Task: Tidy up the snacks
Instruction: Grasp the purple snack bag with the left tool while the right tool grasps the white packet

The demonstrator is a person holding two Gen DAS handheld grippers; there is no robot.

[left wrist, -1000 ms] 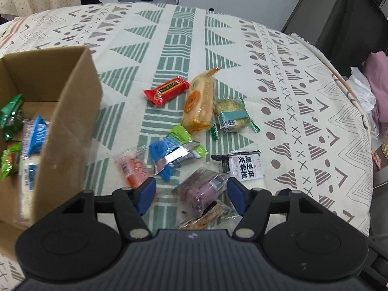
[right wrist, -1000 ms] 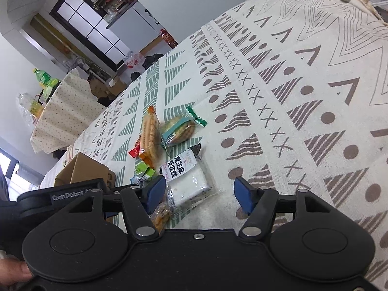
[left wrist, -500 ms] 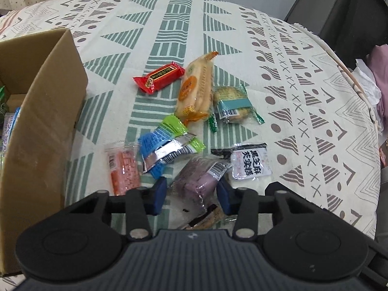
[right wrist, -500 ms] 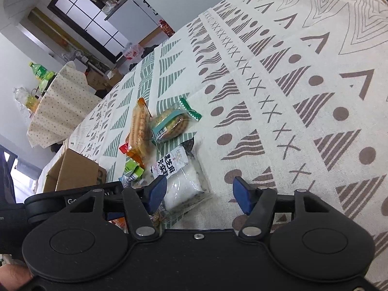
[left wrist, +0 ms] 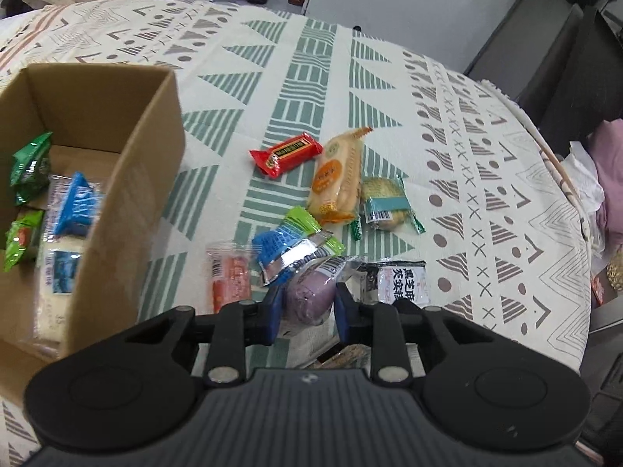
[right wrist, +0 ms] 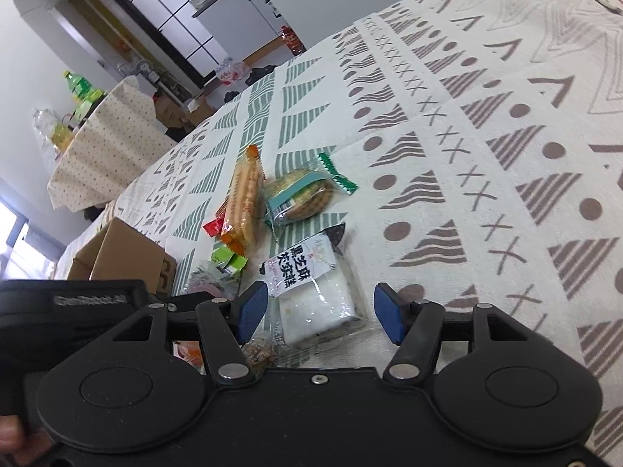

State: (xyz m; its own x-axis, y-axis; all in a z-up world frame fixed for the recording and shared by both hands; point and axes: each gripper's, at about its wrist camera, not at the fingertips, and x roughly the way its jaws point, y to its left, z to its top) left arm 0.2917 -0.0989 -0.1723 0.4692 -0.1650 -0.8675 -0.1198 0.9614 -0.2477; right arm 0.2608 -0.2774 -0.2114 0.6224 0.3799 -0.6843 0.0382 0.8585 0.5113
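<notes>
My left gripper (left wrist: 307,309) is shut on a purple wrapped snack (left wrist: 311,292), lifted a little above the patterned tablecloth. A cardboard box (left wrist: 128,179) with several snacks inside stands to its left. Loose on the cloth lie a red bar (left wrist: 286,153), an orange cracker pack (left wrist: 338,175), a round cookie pack (left wrist: 383,202), a blue-green packet (left wrist: 290,243), a pink packet (left wrist: 229,278) and a white sesame packet (left wrist: 401,282). My right gripper (right wrist: 319,313) is open, its jaws either side of the white sesame packet (right wrist: 315,292).
The table edge curves away at the right in the left wrist view, with a dark chair (left wrist: 564,58) and pink cloth (left wrist: 611,163) beyond. Another snack wrapper (right wrist: 257,352) lies under my right gripper. The box (right wrist: 124,260) stands to the left in the right wrist view.
My left gripper's jaws have closed from wide open onto the purple snack and lifted it slightly. My right gripper has moved closer to the white sesame packet, still open.
</notes>
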